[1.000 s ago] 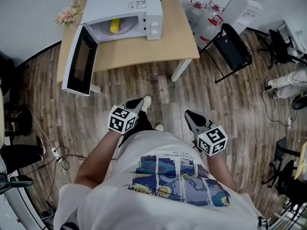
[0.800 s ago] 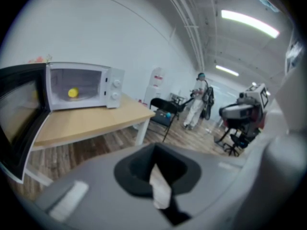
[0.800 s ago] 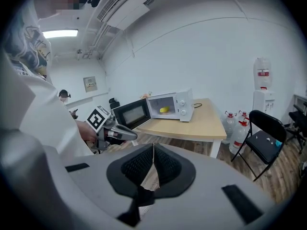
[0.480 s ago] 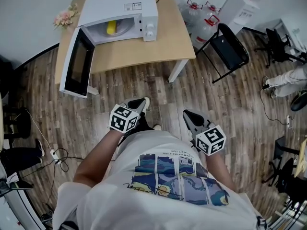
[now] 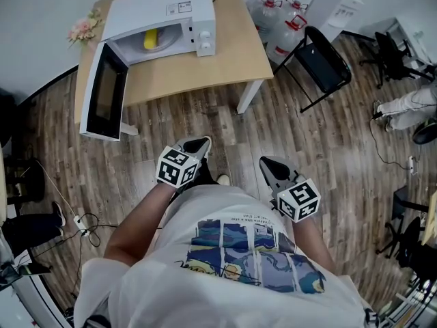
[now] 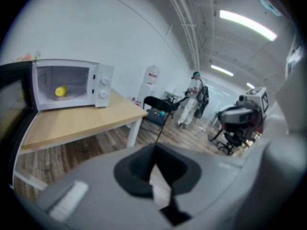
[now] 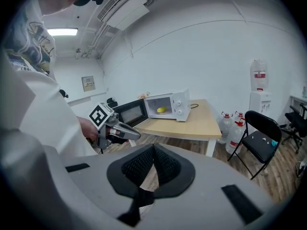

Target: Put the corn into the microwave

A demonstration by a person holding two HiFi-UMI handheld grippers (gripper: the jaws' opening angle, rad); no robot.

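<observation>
Head view: corn (image 5: 149, 39) lies in open microwave (image 5: 157, 5), lengthwise front-to-back.

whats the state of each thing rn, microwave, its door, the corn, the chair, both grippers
microwave: on the table, cavity exposed
microwave door: swung fully open
corn: lying inside the microwave
folding chair: unfolded, upright beside the table
left gripper: shut, empty, held away from the table
right gripper: shut, empty, held away from the table
</observation>
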